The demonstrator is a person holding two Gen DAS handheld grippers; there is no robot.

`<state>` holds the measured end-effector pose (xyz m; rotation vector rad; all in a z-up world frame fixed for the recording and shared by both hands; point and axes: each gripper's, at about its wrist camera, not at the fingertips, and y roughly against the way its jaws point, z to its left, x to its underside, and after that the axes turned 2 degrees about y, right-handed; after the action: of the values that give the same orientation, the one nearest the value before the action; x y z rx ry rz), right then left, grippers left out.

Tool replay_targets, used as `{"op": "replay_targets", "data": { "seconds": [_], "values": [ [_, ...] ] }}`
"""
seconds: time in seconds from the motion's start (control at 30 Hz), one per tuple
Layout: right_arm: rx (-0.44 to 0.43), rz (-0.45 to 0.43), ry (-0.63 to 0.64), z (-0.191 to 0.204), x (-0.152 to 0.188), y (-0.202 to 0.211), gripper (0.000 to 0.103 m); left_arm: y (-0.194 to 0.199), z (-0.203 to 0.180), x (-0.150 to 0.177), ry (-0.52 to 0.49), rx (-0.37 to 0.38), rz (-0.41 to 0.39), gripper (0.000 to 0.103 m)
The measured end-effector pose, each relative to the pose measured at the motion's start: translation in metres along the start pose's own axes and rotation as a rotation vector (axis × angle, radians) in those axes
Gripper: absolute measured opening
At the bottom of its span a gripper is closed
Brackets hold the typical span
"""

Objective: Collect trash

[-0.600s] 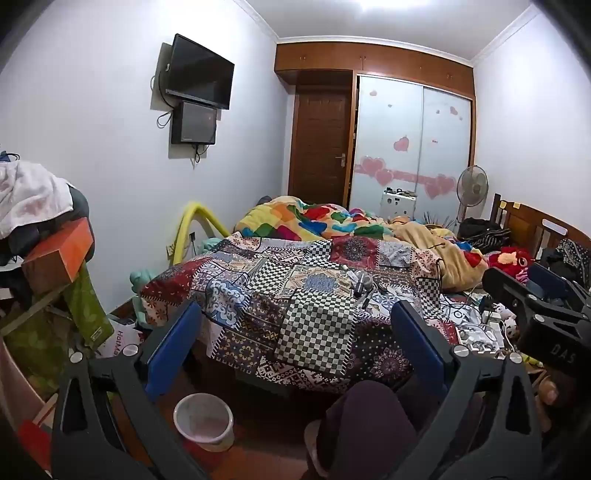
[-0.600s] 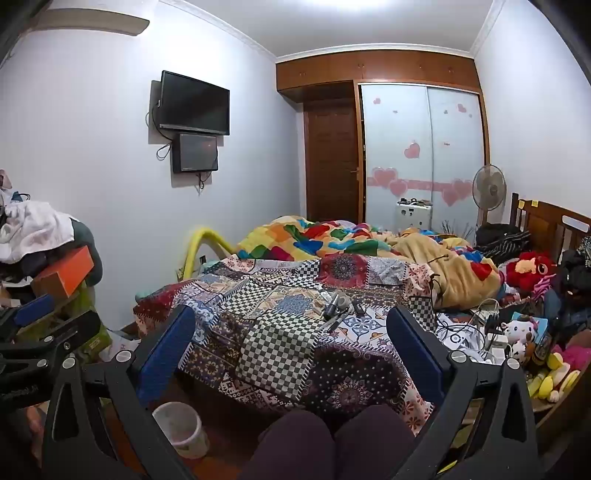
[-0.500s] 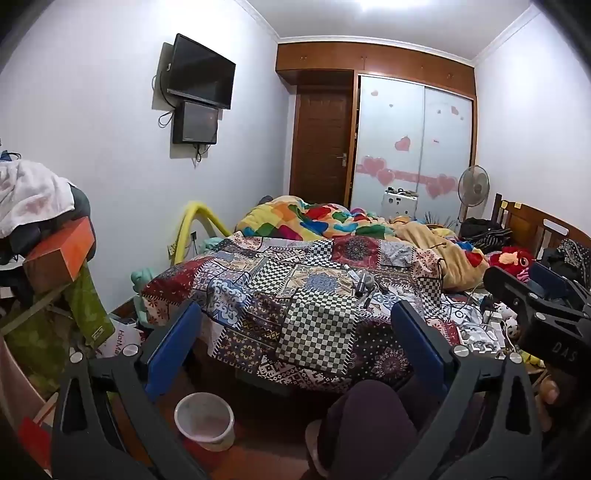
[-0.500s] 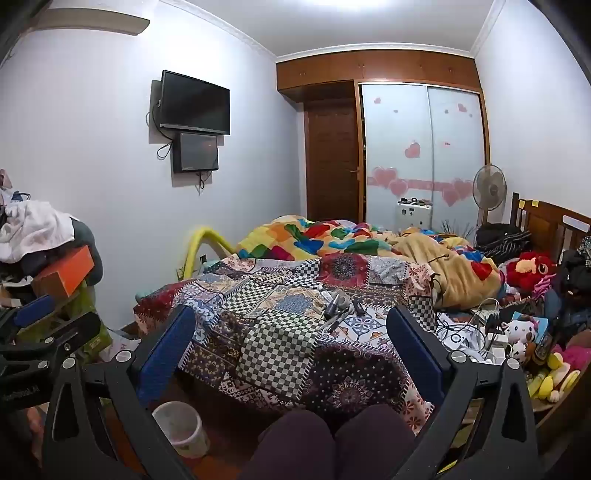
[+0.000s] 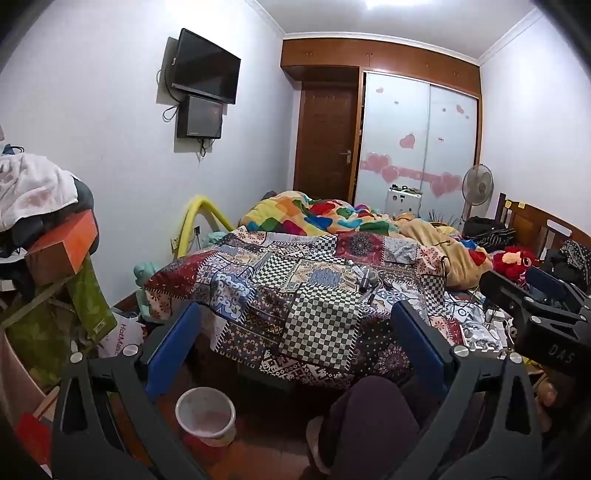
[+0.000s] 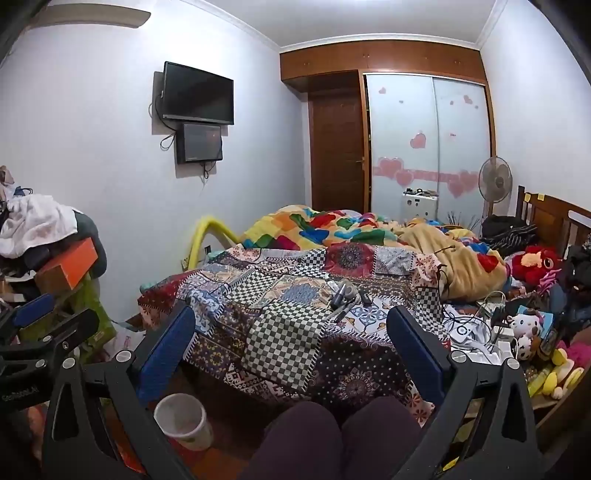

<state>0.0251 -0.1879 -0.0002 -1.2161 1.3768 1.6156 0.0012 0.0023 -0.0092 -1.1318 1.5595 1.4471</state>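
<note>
Below left tongs, bin

A ceiling light is glaring white at the top edge of both views, washing the pale walls evenly while the floor under the bed's patchwork quilt is sitting in dim shadow. The fisheye lenses are bending the wardrobe and wall lines outward, and black vignetting is cutting off the corners. Focus is holding fairly sharp in mid-room, softening toward the stretched edges.
</note>
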Motion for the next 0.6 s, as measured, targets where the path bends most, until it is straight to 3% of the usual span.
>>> {"op": "replay_targets", "data": {
  "seconds": [0.6],
  "values": [
    [-0.004,0.022,0.008,0.010,0.002,-0.005,0.103,-0.002,0.008,0.003,0.018,-0.001,0.014,0.103]
  ]
}}
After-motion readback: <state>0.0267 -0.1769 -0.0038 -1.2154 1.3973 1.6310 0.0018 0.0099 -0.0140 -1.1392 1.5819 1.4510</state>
